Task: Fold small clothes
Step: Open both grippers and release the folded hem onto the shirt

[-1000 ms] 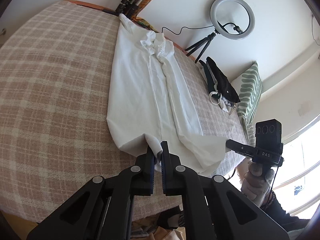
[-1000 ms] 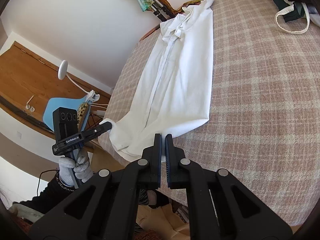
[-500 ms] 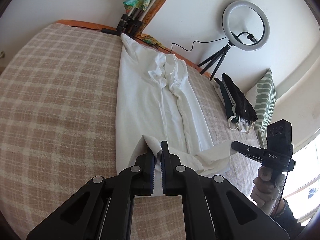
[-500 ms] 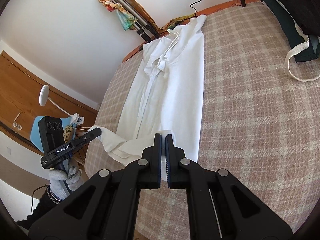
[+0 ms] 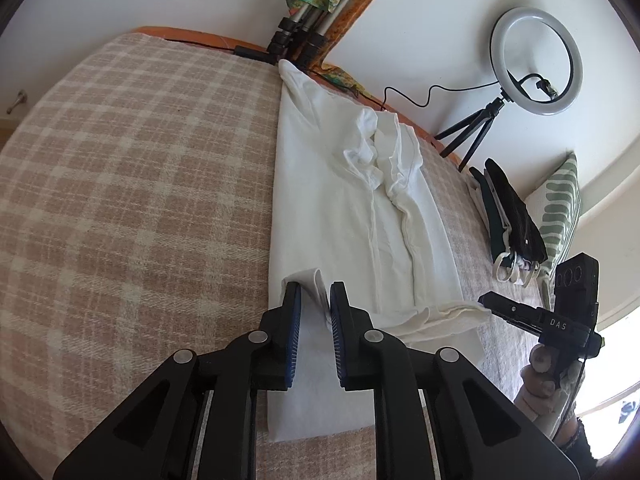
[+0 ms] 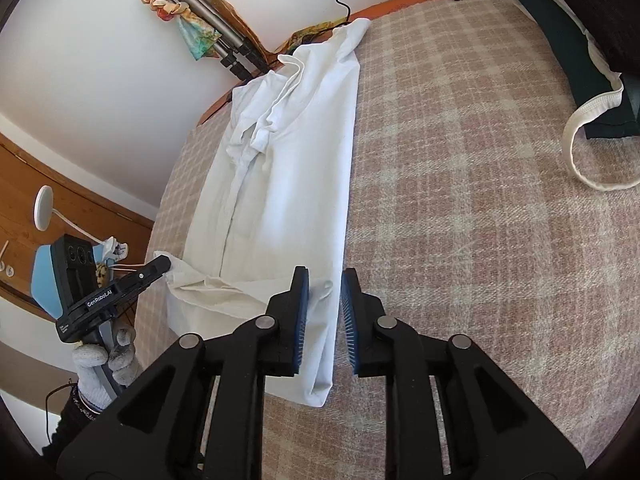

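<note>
- The checked bed (image 5: pixel 132 208) lies bare and flat from the white shirt (image 5: pixel 340 216) across to its left edge.
- On the shirt's other side the bed cover is open up to the dark clothes pile (image 5: pixel 508 216) and striped pillow (image 5: pixel 560 208) near the right edge.
- The head edge is crowded: folded tripods (image 5: pixel 300 36) draped with coloured cloth lean on the wall, and a ring light (image 5: pixel 534 60) on a small tripod stands near the corner, its cable trailing along the edge.
- At the foot edge, both grippers, left gripper (image 5: pixel 314 296) and right gripper (image 6: pixel 324 284), have jaws opening over the shirt's folded hem, cloth lying between the fingers.
</note>
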Demonstrator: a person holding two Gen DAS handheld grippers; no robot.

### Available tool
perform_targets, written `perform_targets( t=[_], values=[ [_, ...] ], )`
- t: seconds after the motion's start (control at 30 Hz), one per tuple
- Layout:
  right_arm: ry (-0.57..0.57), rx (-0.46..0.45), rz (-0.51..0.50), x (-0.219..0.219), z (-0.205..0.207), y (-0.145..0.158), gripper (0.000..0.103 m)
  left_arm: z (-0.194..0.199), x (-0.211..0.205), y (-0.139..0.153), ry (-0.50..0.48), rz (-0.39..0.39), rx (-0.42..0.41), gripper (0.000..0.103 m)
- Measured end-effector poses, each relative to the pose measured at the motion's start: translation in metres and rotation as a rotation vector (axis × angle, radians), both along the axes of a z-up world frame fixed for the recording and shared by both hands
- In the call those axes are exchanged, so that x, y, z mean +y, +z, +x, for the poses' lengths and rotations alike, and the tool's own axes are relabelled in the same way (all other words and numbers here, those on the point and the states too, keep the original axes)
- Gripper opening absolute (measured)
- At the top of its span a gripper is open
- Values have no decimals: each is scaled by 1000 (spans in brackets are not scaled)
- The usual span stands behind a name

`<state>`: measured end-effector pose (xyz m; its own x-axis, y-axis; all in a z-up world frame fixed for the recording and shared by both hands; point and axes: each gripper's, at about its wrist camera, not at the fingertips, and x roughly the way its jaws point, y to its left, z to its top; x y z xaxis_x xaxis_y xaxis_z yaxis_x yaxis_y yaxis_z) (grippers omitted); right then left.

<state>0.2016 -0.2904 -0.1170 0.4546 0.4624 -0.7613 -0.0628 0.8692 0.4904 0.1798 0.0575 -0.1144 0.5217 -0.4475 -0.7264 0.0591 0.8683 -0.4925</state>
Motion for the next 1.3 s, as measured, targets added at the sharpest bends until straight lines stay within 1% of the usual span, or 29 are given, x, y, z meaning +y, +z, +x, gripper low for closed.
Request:
perform_targets(
  t=[0.03, 0.1, 0.17, 0.23, 0.3, 0.4, 0.43, 0.47, 0.5, 0.53, 0.57, 0.67, 0.77, 0.8, 0.83, 0.87, 0.9, 0.93, 0.97, 1.03, 1.07, 1.1, 1.13, 1.2, 1.23, 1.3],
  values=[
    [-1, -27, -25, 0, -3, 6, 28, -2, 2, 3, 5, 12, -17, 18],
    [20, -76, -51, 5, -10, 18, 28, -6, 6, 9, 3, 22, -42, 18],
    [71, -124, -58, 15, -18, 28, 28, -11, 7, 13, -9, 29, -60, 18],
    [134, -148, -97, 32, -23, 31, 28, -15, 5, 14, -33, 41, -68, 18],
    [178, -158, -171, 50, -25, 27, 28, -17, 1, 12, -49, 63, -67, 18],
    [215, -147, -248, 67, -22, 17, 28, -15, -3, 4, -70, 66, -40, 18],
    [212, -151, -291, 70, -21, 14, 28, -13, -4, 1, -77, 66, -27, 18],
    [201, -158, -341, 70, -19, 11, 31, -11, -4, -2, -72, 78, -19, 18],
    [186, -159, -360, 68, -16, 9, 34, -10, -4, -3, -62, 88, -19, 18],
    [165, -150, -349, 63, -13, 6, 42, -8, -3, -5, -52, 97, -17, 18],
    [148, -134, -320, 57, -9, 4, 46, -6, -2, -7, -44, 96, -13, 18],
    [107, -89, -227, 41, -1, -2, 47, 3, 1, -14, -40, 54, 9, 18],
    [98, -82, -189, 38, 5, -3, 46, 8, -1, -17, -36, 40, 11, 18],
    [104, -84, -185, 40, 6, -2, 45, 9, -2, -16, -39, 45, 2, 18],
    [115, -88, -185, 42, 7, -2, 38, 10, -4, -14, -44, 49, -13, 18],
    [128, -84, -186, 46, 8, -3, 24, 11, -6, -13, -46, 57, -24, 18],
    [138, -79, -193, 50, 8, -4, 15, 12, -7, -12, -47, 67, -33, 17],
    [144, -77, -200, 53, 8, -4, 8, 13, -7, -11, -48, 68, -42, 12],
    [147, -82, -206, 55, 7, -5, 7, 13, -8, -11, -46, 70, -52, 7],
    [140, -96, -238, 56, 6, -3, 6, 15, -6, -9, -29, 94, -74, 7],
    [120, -93, -258, 54, 6, -3, 6, 16, -5, -9, -12, 117, -81, 7],
    [105, -81, -257, 51, 7, -4, 6, 17, -1, -10, 9, 135, -79, 7],
    [105, -76, -253, 49, 7, -4, 6, 17, 3, -11, 31, 134, -74, 7],
    [131, -84, -277, 51, 6, -3, 6, 17, 9, -10, 45, 89, -62, 7],
    [139, -90, -288, 53, 5, -1, 6, 16, 9, -8, 44, 89, -64, 7],
    [137, -107, -347, 58, 2, 2, 10, 12, 6, -5, 29, 93, -62, 9]
  ],
)
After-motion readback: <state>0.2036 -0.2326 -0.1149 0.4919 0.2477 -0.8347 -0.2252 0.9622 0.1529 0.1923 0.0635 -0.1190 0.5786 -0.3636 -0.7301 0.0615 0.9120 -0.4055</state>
